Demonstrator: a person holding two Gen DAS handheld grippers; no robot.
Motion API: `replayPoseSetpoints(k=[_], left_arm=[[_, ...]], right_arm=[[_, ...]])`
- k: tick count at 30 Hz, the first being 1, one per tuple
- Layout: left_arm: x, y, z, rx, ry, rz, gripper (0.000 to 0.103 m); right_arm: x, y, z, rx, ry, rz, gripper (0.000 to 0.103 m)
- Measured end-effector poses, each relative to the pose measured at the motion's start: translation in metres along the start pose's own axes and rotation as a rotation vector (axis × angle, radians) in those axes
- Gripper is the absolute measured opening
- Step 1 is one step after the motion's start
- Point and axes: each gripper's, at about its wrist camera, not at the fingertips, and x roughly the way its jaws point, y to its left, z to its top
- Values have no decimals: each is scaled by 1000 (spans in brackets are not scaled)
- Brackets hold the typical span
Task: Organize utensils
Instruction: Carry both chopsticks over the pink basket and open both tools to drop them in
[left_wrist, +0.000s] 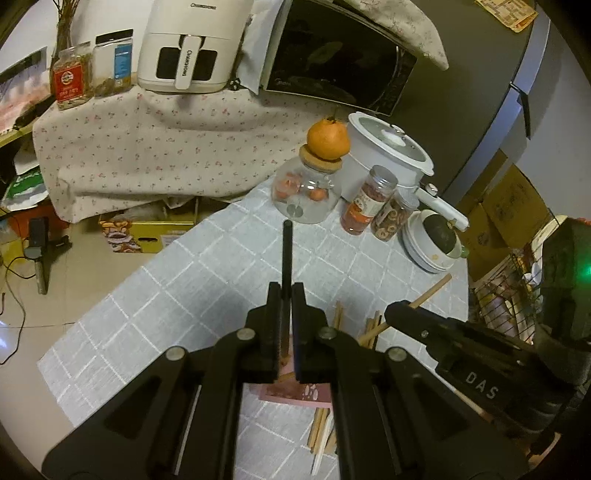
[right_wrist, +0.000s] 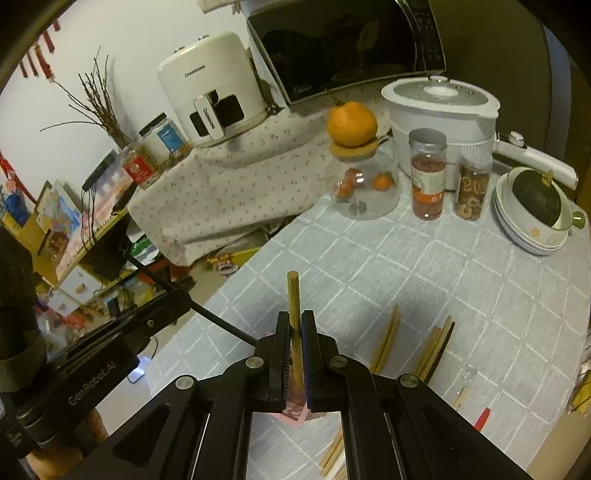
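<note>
The left gripper (left_wrist: 286, 295) is clamped on a black chopstick (left_wrist: 286, 251), the right gripper (right_wrist: 294, 323) on a wooden chopstick (right_wrist: 293, 295); both sticks point away toward the glass jar (right_wrist: 364, 184), and their lower ends, perhaps inside a pink box (right_wrist: 295, 411), are hidden.

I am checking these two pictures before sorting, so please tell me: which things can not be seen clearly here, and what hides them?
- Left wrist view: the lower end of the black chopstick is hidden behind the left claw.
- Right wrist view: the lower end of the wooden chopstick is hidden between the pads of the right claw.
- Both views: the pink holder is mostly covered by the claws; its shape and contents are unclear.
- Right wrist view: a red item is too small to identify.
</note>
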Motion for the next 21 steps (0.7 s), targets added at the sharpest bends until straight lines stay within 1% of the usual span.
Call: replayPoseSetpoints(k=[2, 8, 11, 12, 13, 14, 15, 18, 19, 20, 21], left_arm=[[-1, 0, 0, -3, 5, 11, 6], [9, 4, -1, -6, 27, 2, 6], [10, 5, 0, -9, -2, -25, 6], [9, 4, 0, -9, -21, -39, 8], [9, 4, 0, -6, -23, -43, 15], [9, 3, 1, -5, -23, -43, 19], [8, 2, 1, -2, -28, -43, 27], [3, 2, 1, 4, -41, -42, 36], [0, 2, 0, 5, -42, -44, 40], [-3, 3, 0, 4, -41, -44, 44], [-4, 4, -1, 5, -39, -44, 52]], right_arm=[[4, -1, 1, 10, 12, -1, 6], [9, -7, 2, 34, 10, 6, 7], [9, -8, 3, 34, 2, 6, 7], [8, -8, 3, 38, -2, 9, 8], [7, -9, 3, 41, -5, 12, 9], [5, -9, 3, 45, -10, 15, 13], [2, -10, 4, 48, -18, 19, 18], [-10, -12, 6, 43, -47, 35, 24], [-14, -13, 6, 37, -54, 34, 28], [-19, -13, 6, 32, -63, 33, 33], [-25, -14, 6, 27, -73, 33, 40]])
